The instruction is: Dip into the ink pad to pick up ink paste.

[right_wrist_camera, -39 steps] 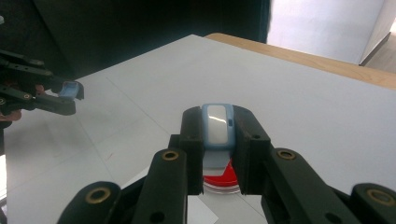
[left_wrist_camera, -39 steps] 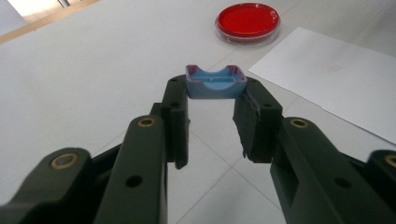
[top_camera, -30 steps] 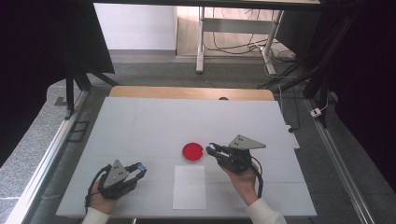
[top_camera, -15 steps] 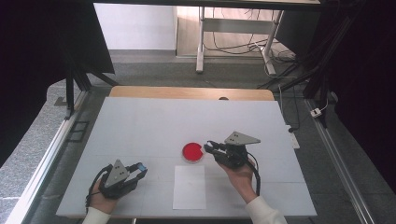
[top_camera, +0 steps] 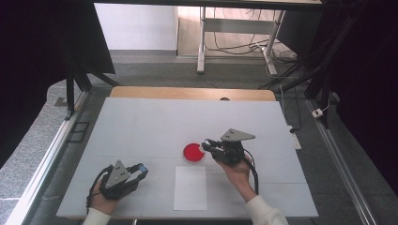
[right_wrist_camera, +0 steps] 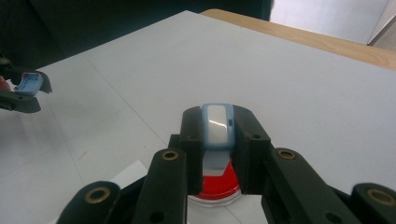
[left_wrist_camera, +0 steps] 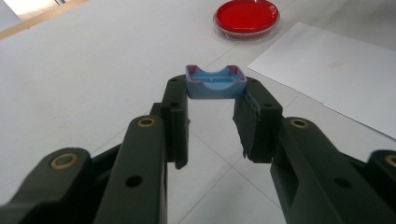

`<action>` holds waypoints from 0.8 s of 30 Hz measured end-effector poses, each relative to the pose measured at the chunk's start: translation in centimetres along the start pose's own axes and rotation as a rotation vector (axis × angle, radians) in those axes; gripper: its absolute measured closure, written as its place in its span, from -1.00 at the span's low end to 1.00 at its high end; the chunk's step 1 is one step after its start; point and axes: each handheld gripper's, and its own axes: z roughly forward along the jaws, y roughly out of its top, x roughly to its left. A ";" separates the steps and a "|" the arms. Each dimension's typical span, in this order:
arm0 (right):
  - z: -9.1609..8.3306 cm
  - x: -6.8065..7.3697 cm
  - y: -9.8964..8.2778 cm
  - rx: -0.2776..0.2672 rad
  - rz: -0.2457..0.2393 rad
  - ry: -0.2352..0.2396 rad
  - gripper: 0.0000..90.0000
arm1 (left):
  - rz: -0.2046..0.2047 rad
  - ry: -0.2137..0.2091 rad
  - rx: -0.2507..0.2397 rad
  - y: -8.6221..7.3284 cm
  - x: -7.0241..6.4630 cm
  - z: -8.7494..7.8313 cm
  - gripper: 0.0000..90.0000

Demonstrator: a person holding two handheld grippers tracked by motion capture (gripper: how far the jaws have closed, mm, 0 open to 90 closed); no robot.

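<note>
A round red dish (top_camera: 193,153) with a clear rim lies on the white table, just beyond a sheet of white paper (top_camera: 190,187). My right gripper (top_camera: 207,144) is at the dish's right edge, shut on a small blue piece with a white face (right_wrist_camera: 218,127). In the right gripper view that piece hangs just over the red dish (right_wrist_camera: 219,185). My left gripper (top_camera: 141,168) rests near the front left of the table, shut on a small blue hollow piece (left_wrist_camera: 215,83) with a notched rim. From the left gripper view, the red dish (left_wrist_camera: 246,17) lies ahead and the paper (left_wrist_camera: 336,79) to the right.
The white table (top_camera: 155,122) has a wooden strip (top_camera: 187,93) along its far edge. Black frame legs and cables stand on the floor beyond. In the right gripper view the left gripper (right_wrist_camera: 21,93) shows far off at the left edge.
My right gripper has shifted left and slightly away with its blue-and-white piece, from beside the red dish to its right edge. The left gripper has stayed where it was.
</note>
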 end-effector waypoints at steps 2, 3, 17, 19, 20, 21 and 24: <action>0.2 -0.1 0.1 0.003 -0.004 0.000 0.66 | 0.002 -0.003 0.002 0.0 0.0 0.0 0.47; 0.3 -0.1 0.1 -0.001 0.000 0.000 0.66 | 0.002 -0.002 0.003 0.0 0.0 0.0 0.47; 1.7 -0.4 0.7 0.022 -0.004 0.008 0.66 | 0.000 0.000 0.002 0.0 0.0 0.1 0.47; 1.9 -0.5 0.8 0.028 -0.008 0.008 0.66 | 0.002 0.000 0.003 0.0 0.0 0.1 0.47; 2.0 -0.5 0.8 0.029 -0.008 0.010 0.66 | 0.000 0.000 0.003 0.0 0.0 0.1 0.47; 2.1 -0.5 0.9 0.032 -0.008 0.009 0.66 | 0.000 -0.001 0.002 0.0 0.0 0.1 0.47; 2.4 -0.6 0.9 0.044 -0.009 0.010 0.66 | 0.004 -0.003 0.002 0.0 0.0 0.1 0.47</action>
